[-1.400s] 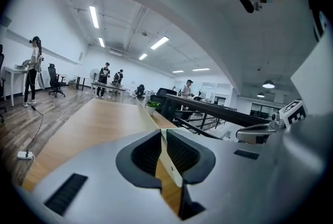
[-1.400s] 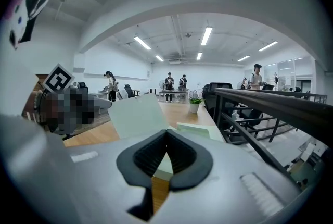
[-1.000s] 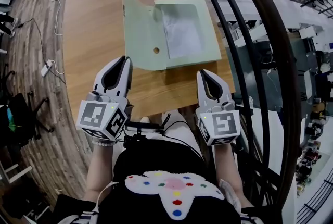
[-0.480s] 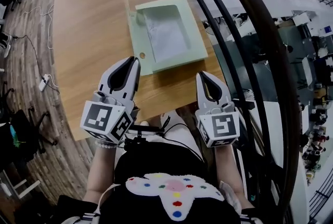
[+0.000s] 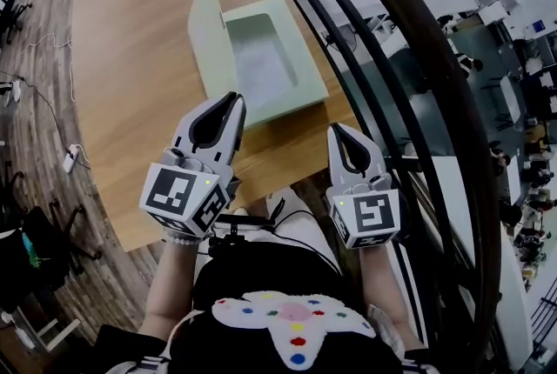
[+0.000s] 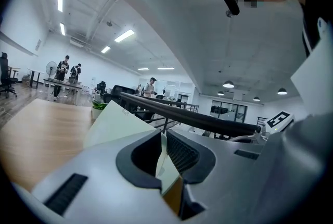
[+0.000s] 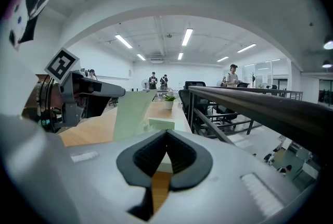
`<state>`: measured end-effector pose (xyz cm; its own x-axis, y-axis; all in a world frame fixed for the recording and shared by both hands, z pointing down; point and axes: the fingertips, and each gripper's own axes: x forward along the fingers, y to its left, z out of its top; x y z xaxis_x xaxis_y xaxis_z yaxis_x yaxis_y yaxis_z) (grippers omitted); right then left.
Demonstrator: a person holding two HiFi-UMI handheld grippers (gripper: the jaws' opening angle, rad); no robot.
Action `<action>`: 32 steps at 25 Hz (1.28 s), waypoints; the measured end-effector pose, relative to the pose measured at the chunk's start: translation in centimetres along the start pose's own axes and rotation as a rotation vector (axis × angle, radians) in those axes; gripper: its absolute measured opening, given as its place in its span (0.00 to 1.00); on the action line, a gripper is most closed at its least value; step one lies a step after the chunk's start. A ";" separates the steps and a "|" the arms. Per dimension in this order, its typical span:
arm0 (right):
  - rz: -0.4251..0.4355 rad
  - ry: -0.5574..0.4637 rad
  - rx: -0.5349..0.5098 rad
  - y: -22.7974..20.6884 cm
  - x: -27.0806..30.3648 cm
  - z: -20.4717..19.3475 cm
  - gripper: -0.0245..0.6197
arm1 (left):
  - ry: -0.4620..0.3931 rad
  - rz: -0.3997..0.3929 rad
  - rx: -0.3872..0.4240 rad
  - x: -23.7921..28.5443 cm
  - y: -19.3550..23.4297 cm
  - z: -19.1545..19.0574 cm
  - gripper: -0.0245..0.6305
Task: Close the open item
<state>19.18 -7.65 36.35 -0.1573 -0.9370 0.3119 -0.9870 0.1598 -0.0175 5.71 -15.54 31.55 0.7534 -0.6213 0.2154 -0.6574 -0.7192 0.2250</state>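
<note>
status: closing is begun, not finished. the box [image 5: 305,90] lies on the desk [image 5: 130,103], right of centre and just beyond your grippers. its lid [image 5: 207,33] stands about upright on the hinge along the box's left side. it is not yet swung right and down onto the tray.

your left gripper [image 5: 230,105] has its jaws nearly together, pinching the lid's near edge; the thin board shows in the slit between the pads. your right gripper [image 5: 341,134] is fully closed with nothing in it. it hangs over the desk's near edge, apart from the box.

materials: box and lid are pale green card, flat, matte and rigid-looking. the tray is shallow and rectangular, with a wide flat rim. a white sheet of paper [image 5: 261,59] lies inside. the desk is smooth light wood with rounded corners.

remaining, in my judgement: tip the lid past vertical, lower it flat on the rim, then release.
</note>
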 end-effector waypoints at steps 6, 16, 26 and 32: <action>-0.015 0.009 0.009 -1.7 0.3 -0.5 0.05 | 0.025 -0.050 0.007 3.0 -1.4 -0.6 0.09; -0.032 0.022 0.018 -4.7 1.4 -0.6 0.05 | 0.086 -0.147 0.002 7.6 -3.7 -2.1 0.09; -0.045 0.031 0.012 -7.6 4.1 -1.1 0.05 | 0.169 -0.244 -0.010 11.3 -5.6 -5.2 0.10; -0.022 0.024 0.013 -8.9 6.4 -1.2 0.05 | 0.215 -0.293 -0.020 13.5 -6.5 -7.1 0.10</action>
<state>26.96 -14.68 39.62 -0.1348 -0.9326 0.3348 -0.9906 0.1350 -0.0227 20.06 -17.01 39.76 0.8910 -0.3084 0.3333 -0.4157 -0.8494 0.3253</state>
